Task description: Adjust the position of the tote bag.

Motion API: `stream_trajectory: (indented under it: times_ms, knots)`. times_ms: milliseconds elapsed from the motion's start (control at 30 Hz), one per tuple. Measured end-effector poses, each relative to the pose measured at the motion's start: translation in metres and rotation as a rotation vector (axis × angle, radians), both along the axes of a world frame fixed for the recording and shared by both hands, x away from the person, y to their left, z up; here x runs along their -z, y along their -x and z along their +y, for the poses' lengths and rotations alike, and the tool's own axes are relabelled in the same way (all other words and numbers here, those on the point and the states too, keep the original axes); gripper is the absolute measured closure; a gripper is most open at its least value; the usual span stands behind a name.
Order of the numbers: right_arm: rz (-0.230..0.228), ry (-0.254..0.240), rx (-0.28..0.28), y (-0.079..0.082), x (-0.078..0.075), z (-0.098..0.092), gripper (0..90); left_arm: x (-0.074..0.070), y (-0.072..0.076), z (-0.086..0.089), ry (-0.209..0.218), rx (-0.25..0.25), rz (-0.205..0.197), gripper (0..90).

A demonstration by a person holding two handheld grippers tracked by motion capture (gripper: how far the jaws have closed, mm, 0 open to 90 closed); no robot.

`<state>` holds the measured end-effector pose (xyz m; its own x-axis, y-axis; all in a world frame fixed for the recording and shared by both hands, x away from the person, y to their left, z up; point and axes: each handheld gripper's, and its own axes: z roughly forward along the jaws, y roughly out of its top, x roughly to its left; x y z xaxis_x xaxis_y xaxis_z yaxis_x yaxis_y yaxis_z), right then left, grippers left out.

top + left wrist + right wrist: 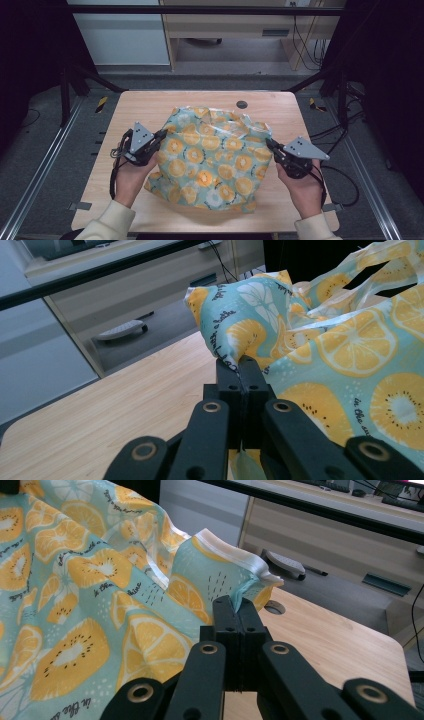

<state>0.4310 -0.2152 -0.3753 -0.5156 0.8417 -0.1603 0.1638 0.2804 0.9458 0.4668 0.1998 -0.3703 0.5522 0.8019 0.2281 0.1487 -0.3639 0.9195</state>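
Note:
A teal plastic bag (212,157) printed with orange slices lies crumpled across the middle of the wooden table (145,107). My left gripper (161,135) is shut on the bag's left edge, and in the left gripper view its jaws (240,365) pinch a fold of the bag (320,340). On the other side my right gripper (270,144) is shut on the right edge. The right gripper view has its jaws (236,606) clamping a glossy corner of the bag (100,580). The bag stretches between both grippers, and its top bulges upward.
A dark round grommet hole (241,104) sits near the table's far edge. Metal frame rails (45,160) run along both sides of the table. A wooden cabinet (235,25) and cables stand beyond the far edge.

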Motion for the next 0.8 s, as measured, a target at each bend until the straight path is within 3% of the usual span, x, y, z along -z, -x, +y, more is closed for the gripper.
stream_trajectory:
  times_ms: [133, 367, 500, 600, 800]
  knots:
    - [-0.003, 0.002, -0.010, 0.011, 0.006, 0.002, 90.0, 0.006, 0.014, 0.004, 0.003, 0.007, -0.015, 90.0]
    - [0.005, -0.025, -0.023, 0.019, 0.014, 0.003, 90.0, 0.008, 0.025, 0.011, 0.030, 0.014, -0.019, 90.0]
    - [-0.009, -0.048, -0.028, 0.022, 0.011, 0.003, 90.0, 0.000, 0.033, 0.014, 0.049, 0.027, -0.050, 90.0]
    - [-0.020, -0.068, -0.031, 0.027, 0.006, 0.001, 90.0, -0.003, 0.039, 0.017, 0.075, 0.040, -0.047, 90.0]
    - [-0.022, -0.070, -0.051, 0.044, 0.006, 0.000, 90.0, 0.002, 0.051, 0.020, 0.074, 0.059, -0.038, 90.0]
